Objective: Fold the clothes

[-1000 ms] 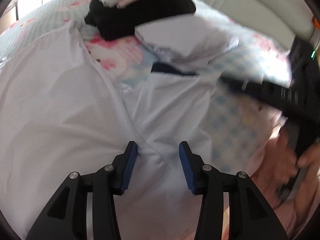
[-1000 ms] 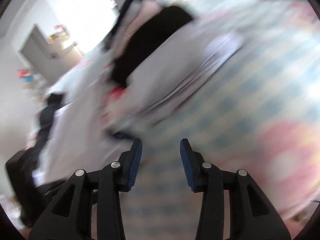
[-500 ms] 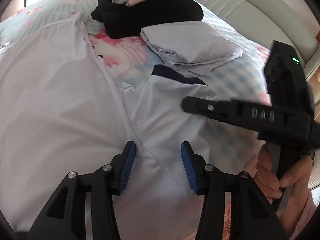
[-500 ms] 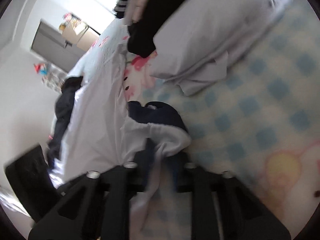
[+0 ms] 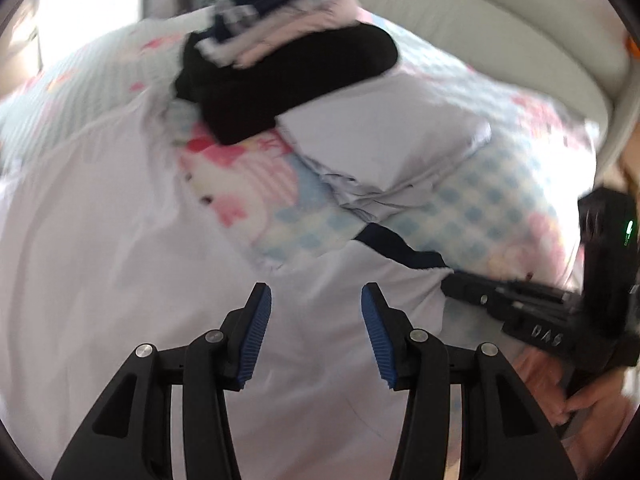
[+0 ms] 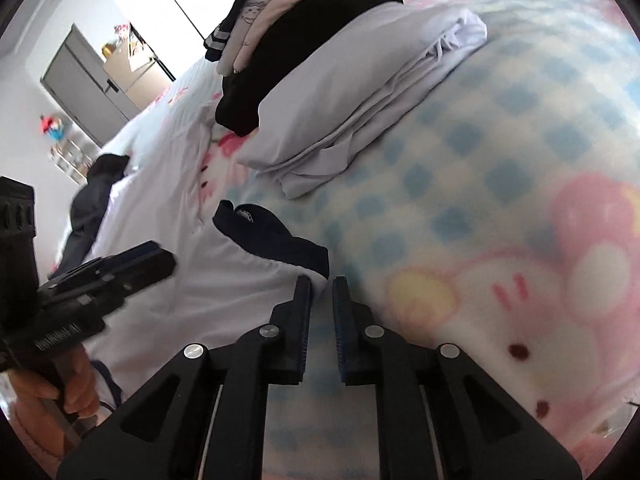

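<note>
Right wrist view: a checked cartoon blanket (image 6: 500,184) is covered on its left side by a white garment (image 6: 192,292) with a navy cuff (image 6: 276,236). Folded clothes (image 6: 332,92) are piled behind it. The sleeve edge is seen between the right gripper (image 6: 320,292) pads, which are nearly together and opening slightly. The left gripper (image 5: 316,312) is held spread above the white cloth, nothing pinched.
</note>
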